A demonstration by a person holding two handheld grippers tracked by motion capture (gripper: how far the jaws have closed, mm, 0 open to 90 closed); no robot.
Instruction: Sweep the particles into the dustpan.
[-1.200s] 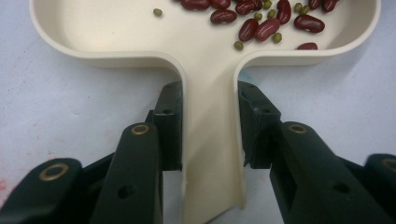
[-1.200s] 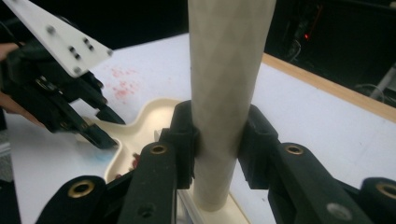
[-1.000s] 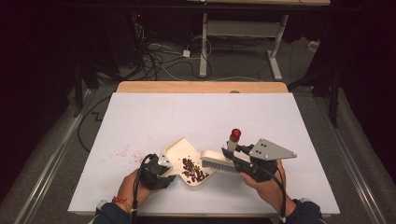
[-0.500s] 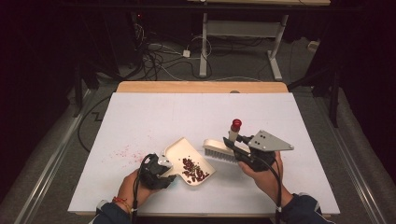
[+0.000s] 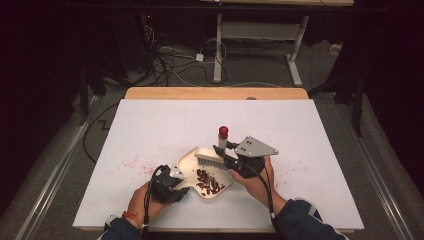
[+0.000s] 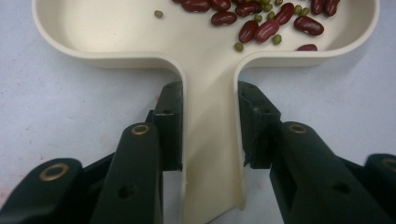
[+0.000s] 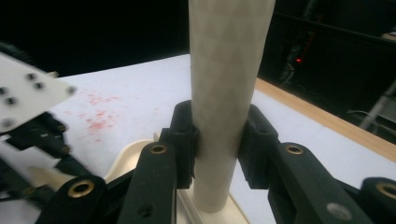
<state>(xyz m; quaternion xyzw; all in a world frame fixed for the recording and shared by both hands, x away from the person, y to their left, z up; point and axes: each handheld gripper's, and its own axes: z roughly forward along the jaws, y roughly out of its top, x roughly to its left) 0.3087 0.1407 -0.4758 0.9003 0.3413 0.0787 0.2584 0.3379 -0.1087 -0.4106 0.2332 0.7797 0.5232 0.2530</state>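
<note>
A cream dustpan (image 5: 192,162) lies on the white table and holds dark red beans (image 5: 210,184) and a few small green ones (image 6: 261,19). My left gripper (image 5: 175,181) is shut on the dustpan's handle (image 6: 210,154), with a pad pressing each side. My right gripper (image 5: 227,156) is shut on the brush's cream handle (image 7: 229,93), which stands upright and ends in a red cap (image 5: 223,131). The brush's bristle head (image 5: 209,160) sits over the far part of the pan. In the right gripper view, the left gripper's grey plate (image 7: 25,91) is at the left.
Faint red stains mark the white table (image 5: 150,125) left of the pan (image 5: 131,163) and right of the hands (image 5: 296,167). The table's wooden far edge (image 5: 215,93) borders a dark floor with cables and desk legs (image 5: 218,50).
My right gripper has carried the brush leftward, from beside the dustpan to over its far part. The left gripper and the pan have stayed put.
</note>
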